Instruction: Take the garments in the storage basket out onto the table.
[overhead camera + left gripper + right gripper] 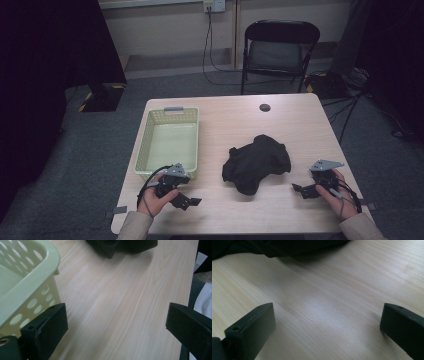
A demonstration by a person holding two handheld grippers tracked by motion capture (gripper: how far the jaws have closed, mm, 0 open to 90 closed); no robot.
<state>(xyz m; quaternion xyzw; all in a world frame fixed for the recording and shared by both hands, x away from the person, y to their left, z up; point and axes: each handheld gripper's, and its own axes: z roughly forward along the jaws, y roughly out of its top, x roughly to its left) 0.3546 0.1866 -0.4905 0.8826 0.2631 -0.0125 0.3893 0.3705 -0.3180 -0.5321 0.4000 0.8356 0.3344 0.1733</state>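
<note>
Flanking black cloth (256,162), two gaping claws

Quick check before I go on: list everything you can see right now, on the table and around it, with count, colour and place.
Black cloth: one, black, crumpled at mid-table, between the two grippers.
Basket: one, pale green, perforated, on the table's left side, nothing in it.
Table: one, light wood top, with a round dark cap near the far edge.
Folding chair: one, black, on the floor beyond the table.
Wall socket: one, with dark cables hanging down.
Left gripper: one, black, jaws open, by the basket's near corner.
Right gripper: one, black, jaws open, right of the cloth.
</note>
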